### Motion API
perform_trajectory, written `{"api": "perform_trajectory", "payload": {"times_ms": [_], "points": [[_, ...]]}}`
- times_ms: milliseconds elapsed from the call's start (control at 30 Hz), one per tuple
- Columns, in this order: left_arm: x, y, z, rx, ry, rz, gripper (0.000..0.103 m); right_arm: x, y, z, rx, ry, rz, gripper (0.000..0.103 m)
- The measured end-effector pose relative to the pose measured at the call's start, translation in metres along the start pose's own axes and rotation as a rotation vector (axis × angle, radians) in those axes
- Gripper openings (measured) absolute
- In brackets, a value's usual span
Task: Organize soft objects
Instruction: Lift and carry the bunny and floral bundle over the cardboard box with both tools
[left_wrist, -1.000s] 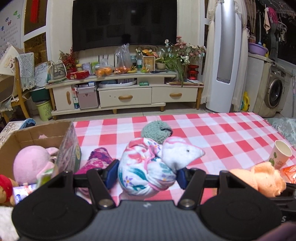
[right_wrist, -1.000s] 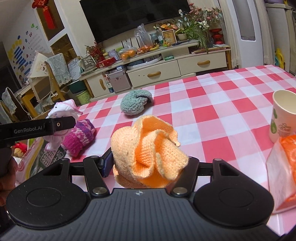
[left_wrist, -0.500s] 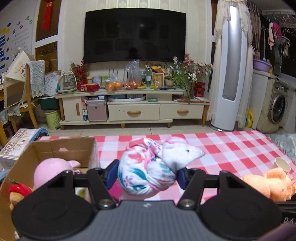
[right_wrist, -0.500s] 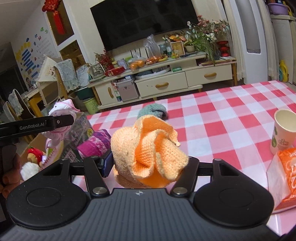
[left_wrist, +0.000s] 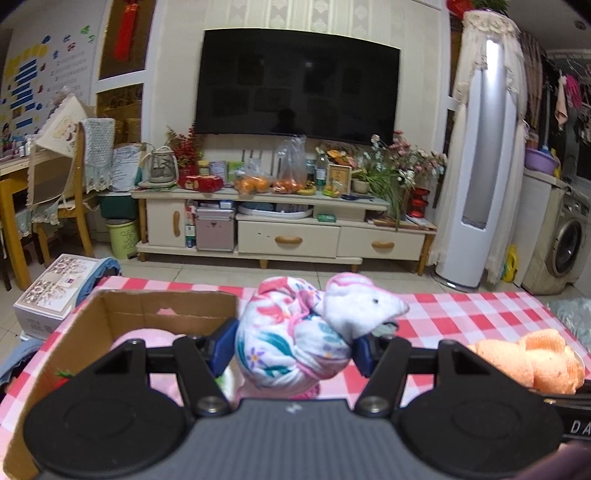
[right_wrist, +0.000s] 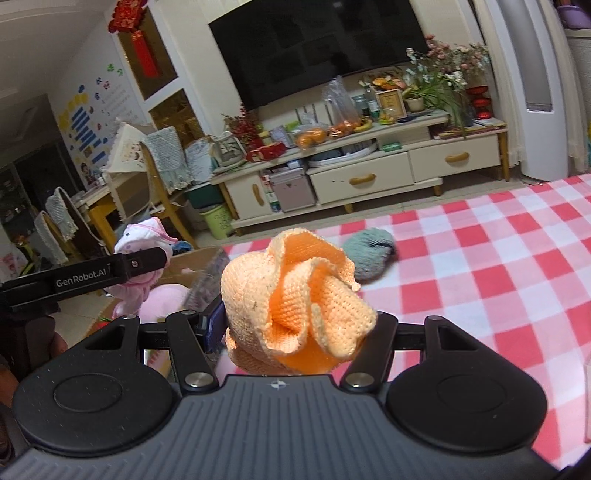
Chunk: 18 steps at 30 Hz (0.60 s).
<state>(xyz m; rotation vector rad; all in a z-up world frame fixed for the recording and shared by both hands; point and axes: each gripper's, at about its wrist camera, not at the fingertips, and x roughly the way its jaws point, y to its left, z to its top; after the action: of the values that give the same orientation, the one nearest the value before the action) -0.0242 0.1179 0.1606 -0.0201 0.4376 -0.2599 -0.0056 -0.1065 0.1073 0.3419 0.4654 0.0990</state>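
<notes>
L gripper (left_wrist: 293, 345) is clamped on a floral cloth bundle (left_wrist: 291, 347), white w/ pink, teal and purple print, a knotted white end poking out to the right; blue pads press both sides of it. It hangs in the air over the near right corner of an open cardboard box (left_wrist: 110, 317) that sits on the red-and-white checked tablecloth (left_wrist: 461, 314). Inside the box: a pink plush (left_wrist: 147, 338) and something red at the lower left, prob. another toy, too hidden to tell. R gripper (right_wrist: 295, 332) is closed on an orange knitted piece (right_wrist: 295, 295), crumpled into folds, lifted clear of the cloth. In the right wrist view the L gripper's arm w/ its bundle shows at far left, beside the box (right_wrist: 195, 260). A grey-green knitted item (right_wrist: 369, 254) lies on the tablecloth just behind the orange piece, apart from both tools. In the left wrist view the orange piece (left_wrist: 532, 362) shows at lower right. Bkgd: TV (left_wrist: 295, 81) above a cream cabinet (left_wrist: 288, 229).
</notes>
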Motion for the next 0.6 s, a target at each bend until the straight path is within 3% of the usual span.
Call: {"api": "perform_trajectory", "payload": {"times_ms": [600], "points": [[0.011, 0.067, 0.013, -0.118, -0.002, 0.121, 0.062, 0.067, 0.075, 0.018, -0.134, 0.029, 0.148, 0.075]]}}
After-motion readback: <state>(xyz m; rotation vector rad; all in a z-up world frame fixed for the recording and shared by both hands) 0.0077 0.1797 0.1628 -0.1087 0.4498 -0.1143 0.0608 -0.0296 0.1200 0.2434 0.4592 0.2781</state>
